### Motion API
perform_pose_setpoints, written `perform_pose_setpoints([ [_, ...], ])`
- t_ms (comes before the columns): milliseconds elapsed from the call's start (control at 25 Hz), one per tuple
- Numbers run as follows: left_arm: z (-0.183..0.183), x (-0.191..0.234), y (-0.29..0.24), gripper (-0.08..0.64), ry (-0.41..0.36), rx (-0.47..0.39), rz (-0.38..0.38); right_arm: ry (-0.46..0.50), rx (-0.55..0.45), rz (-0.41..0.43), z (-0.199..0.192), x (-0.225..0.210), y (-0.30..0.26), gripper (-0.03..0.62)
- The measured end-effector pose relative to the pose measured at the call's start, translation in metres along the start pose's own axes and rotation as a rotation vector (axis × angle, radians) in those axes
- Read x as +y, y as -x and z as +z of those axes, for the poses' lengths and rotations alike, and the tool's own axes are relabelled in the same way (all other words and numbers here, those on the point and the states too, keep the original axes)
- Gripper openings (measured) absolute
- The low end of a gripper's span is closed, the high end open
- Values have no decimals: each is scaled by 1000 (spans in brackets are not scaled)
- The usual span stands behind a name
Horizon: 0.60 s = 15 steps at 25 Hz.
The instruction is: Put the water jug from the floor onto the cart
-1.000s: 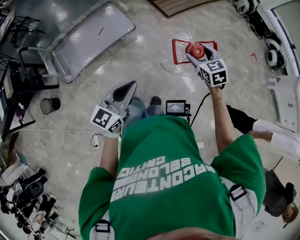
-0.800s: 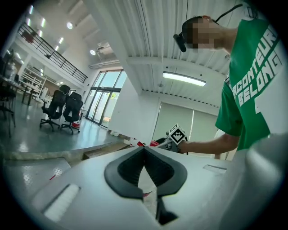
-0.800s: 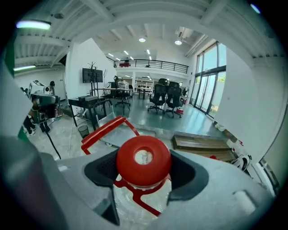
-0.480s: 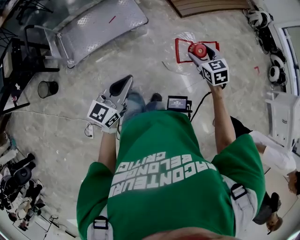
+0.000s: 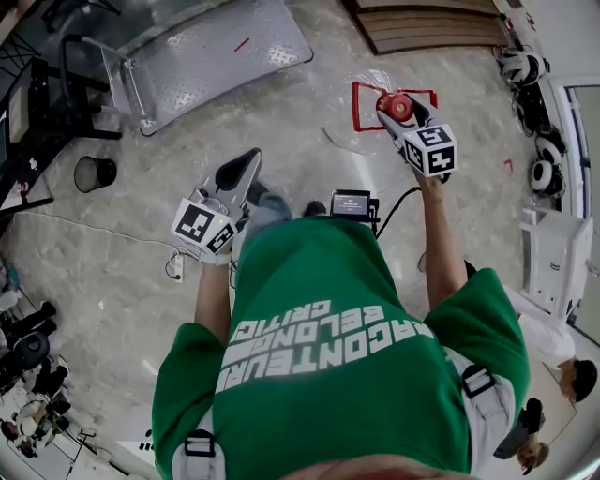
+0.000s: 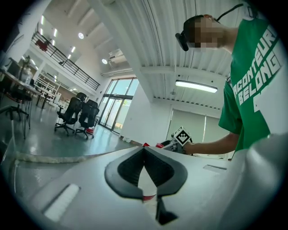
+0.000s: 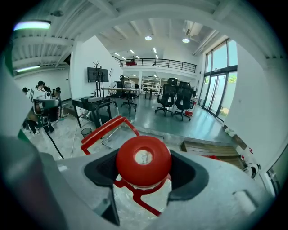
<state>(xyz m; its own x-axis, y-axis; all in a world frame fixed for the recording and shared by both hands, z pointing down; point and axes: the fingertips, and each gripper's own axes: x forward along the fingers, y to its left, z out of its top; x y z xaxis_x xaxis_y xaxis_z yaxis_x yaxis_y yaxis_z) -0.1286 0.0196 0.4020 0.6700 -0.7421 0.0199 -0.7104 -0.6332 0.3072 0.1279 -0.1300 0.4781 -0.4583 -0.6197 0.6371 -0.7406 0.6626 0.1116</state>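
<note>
The water jug (image 7: pixel 128 206) is clear with a red cap (image 7: pixel 144 161) and sits at about 1 o'clock from you in the head view, over a red square outline (image 7: pixel 102 129) on the pale floor; whether its base rests on the floor cannot be told. Your right gripper (image 5: pixel 400 108) points down at an angle onto it, with its jaws spread wide and its dark pads against the cap at 3 and 9 o'clock in the right gripper view, so it holds the jug by the cap. Your left gripper (image 6: pixel 144 149) is held out at roughly 11 o'clock, well apart from the jug, its jaw tips closed together with nothing between them. The cart (image 5: pixel 202 56), a flat metal deck with a push handle, stands further off at 11 o'clock. A small dark bin (image 5: pixel 94 173) is at 10 o'clock, and a wooden platform (image 5: pixel 431 28) lies at 12 to 1 o'clock beyond the jug
</note>
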Motion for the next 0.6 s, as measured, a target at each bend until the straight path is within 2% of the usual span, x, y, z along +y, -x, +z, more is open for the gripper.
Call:
perform_pose_setpoints([
  [280,21,66,33,15,25,-56,92,23,9,-8,44,6,-39,299],
  [600,28,105,63,15,63,-89,178,43,-13,-16,83,9,-68,299],
])
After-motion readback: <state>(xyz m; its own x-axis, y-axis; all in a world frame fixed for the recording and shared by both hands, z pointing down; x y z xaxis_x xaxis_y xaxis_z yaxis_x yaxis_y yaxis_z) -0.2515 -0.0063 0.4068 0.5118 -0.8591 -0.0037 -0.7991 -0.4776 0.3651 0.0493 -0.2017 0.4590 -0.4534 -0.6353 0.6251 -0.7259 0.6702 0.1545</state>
